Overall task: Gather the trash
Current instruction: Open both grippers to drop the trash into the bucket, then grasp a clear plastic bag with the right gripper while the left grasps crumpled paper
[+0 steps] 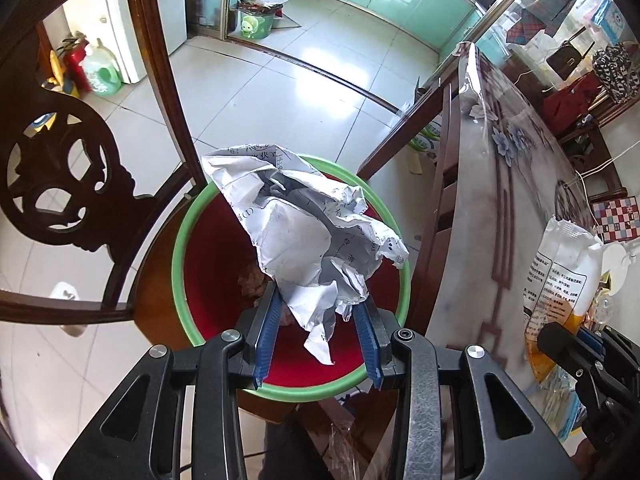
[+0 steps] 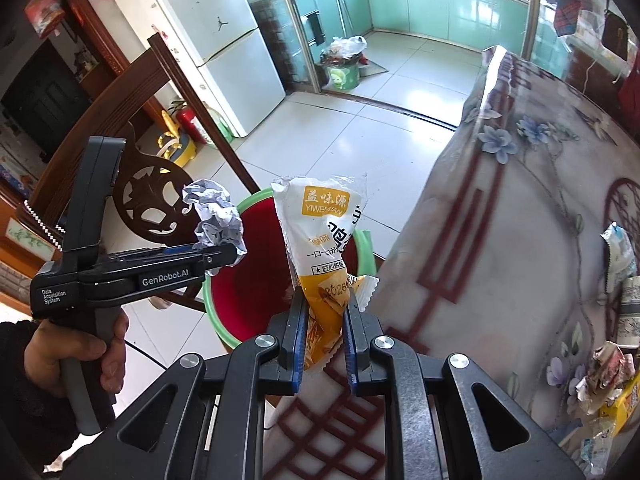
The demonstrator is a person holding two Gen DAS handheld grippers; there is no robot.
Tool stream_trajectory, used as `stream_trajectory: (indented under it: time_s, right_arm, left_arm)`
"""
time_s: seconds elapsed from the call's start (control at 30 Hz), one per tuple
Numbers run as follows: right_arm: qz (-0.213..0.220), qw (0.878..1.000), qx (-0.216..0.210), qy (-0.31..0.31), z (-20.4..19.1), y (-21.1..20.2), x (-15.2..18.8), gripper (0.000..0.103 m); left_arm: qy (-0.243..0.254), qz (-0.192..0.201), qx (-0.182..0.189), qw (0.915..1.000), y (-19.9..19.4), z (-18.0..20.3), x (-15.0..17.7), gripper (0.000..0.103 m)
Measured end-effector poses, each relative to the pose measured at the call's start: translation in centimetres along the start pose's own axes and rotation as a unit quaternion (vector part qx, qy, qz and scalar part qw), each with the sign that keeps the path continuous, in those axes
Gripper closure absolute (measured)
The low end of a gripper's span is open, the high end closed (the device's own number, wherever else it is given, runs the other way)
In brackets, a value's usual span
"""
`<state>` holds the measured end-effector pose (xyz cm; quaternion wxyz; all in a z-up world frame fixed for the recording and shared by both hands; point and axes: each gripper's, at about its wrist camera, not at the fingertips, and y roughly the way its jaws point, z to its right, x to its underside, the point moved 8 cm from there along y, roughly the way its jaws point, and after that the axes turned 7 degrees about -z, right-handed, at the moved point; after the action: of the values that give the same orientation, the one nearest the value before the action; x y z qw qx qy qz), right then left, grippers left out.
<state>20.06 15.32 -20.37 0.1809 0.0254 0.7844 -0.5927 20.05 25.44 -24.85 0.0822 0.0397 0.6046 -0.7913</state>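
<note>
My left hand [image 2: 80, 344] is wrapped round the grey pistol grip, tipping the left gripper [image 1: 318, 308] steeply down, right over the round red bin with the green plastic rim [image 1: 176, 264]. Its blue ribbed pads [image 1: 266, 332] are pinched on a crumpled ball of white printed paper [image 1: 304, 232], all creases and sharp folds, hanging above the bin's mouth. My right gripper [image 2: 324, 312] is angled down too, jaws squeezed nearly together on a glossy white-and-yellow plastic snack wrapper [image 2: 320, 240], which stands up stiff and crinkled from the pads, near the bin's rim and beside the edge of the table with the shiny floral cover [image 2: 500, 240]. More crumpled wrappers [image 2: 600, 376] lie at the table's far right. A dark carved wooden chair [image 1: 60, 184] stands left of the bin.
</note>
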Motion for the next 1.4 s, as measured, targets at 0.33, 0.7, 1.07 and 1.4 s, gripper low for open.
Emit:
stream_trajectory:
  time_s: [0.33,0.7,1.07,1.4]
  right_arm:
    - [0.002,0.999,-0.035,0.007,-0.7,1.1,-0.5,0.089]
    - [0.04,0.997,-0.059,-0.003,-1.5,0.3,-0.7,0.039]
    - [0.065,0.998,0.009,0.025,4.6,-5.2,3.2,0.039]
    - [0.051,0.985,0.121,0.111,20.8,-12.9,14.9,0.039]
  left_arm:
    - [-0.005,0.006,-0.003,1.0,-0.2,-0.5,-0.4,0.062]
    - [-0.02,0.032,-0.004,0.9993,-1.6,-1.0,-0.6,0.02]
    - [0.038,0.057,-0.004,0.9976,-3.4,4.4,0.2,0.02]
    - [0.142,0.057,0.051,0.9869,-3.1,17.9,4.7,0.013]
